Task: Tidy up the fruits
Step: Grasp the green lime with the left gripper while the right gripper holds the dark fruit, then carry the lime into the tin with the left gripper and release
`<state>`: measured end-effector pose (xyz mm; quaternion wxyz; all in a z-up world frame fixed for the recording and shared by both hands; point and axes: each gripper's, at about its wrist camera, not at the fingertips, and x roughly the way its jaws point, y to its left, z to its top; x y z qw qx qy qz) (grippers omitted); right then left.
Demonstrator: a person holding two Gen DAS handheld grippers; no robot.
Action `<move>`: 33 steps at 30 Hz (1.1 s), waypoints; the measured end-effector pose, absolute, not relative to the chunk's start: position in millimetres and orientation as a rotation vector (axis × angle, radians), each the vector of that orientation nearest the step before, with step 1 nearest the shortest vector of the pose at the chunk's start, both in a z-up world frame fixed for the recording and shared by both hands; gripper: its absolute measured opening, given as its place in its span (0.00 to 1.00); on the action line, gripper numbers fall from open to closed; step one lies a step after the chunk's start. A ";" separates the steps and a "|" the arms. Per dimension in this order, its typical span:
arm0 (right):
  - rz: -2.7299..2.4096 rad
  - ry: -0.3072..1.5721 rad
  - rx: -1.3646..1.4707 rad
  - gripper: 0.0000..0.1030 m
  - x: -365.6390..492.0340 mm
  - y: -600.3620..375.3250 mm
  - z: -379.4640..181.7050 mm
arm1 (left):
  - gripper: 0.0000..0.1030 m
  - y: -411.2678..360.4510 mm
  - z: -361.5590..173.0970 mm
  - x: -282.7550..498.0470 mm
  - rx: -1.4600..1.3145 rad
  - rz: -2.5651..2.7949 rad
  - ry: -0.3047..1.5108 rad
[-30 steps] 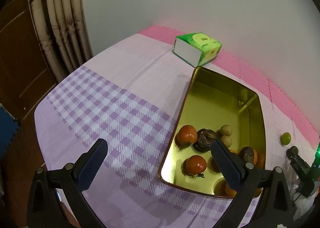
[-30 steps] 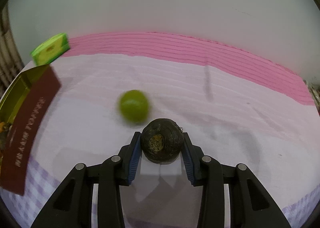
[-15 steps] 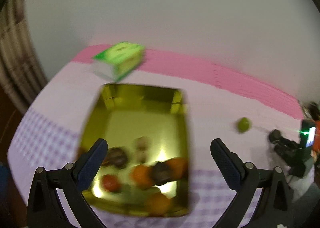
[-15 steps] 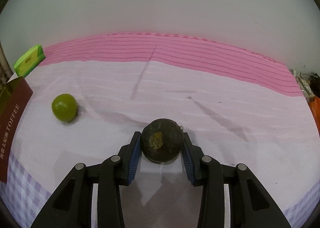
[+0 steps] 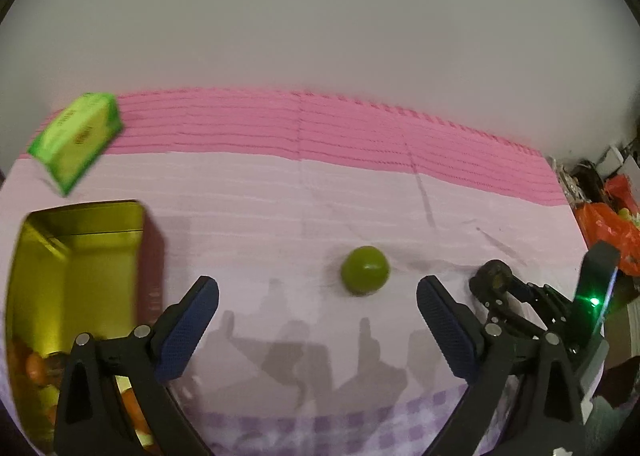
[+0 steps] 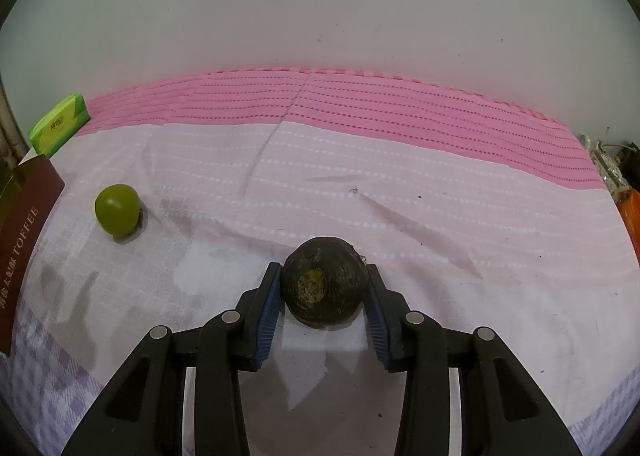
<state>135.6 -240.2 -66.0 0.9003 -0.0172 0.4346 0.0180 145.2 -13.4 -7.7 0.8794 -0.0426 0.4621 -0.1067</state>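
A green round fruit (image 5: 365,270) lies on the pink cloth, just ahead of my open, empty left gripper (image 5: 318,296) and a little right of its middle. It also shows in the right wrist view (image 6: 117,209). My right gripper (image 6: 323,284) is shut on a dark brown round fruit (image 6: 324,287) held low over the cloth; it shows in the left wrist view (image 5: 495,281) at the right. A gold tin (image 5: 76,252) at the left holds several orange and red fruits at its near end, partly hidden by my left finger.
A green tissue box (image 5: 76,140) lies at the back left near the wall. The tin's dark red side marked TOFFEE (image 6: 24,232) stands at the left of the right wrist view. Orange bags and clutter (image 5: 612,216) lie off the table's right edge.
My left gripper has swung right, from over the tin to facing the green fruit. My right gripper has kept hold of the dark fruit and shifted right, away from the green fruit.
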 end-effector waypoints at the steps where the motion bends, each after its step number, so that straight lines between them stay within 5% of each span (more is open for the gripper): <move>1: 0.037 0.899 -0.035 0.40 135.5 -240.1 -65.9 | 0.92 -19.2 -11.7 147.5 -0.079 -0.227 0.971; 18: 0.038 0.899 -0.032 0.41 132.8 -238.9 -65.1 | 0.60 -58.6 -54.1 177.7 -0.023 -0.260 1.016; 25: 0.038 0.900 -0.030 0.41 133.6 -239.7 -65.3 | 0.34 -60.4 -62.2 181.5 -0.055 -0.281 1.031; 33: 0.037 0.900 -0.030 0.41 134.1 -239.7 -65.4 | 0.33 -60.7 -60.7 165.6 -0.021 -0.286 1.028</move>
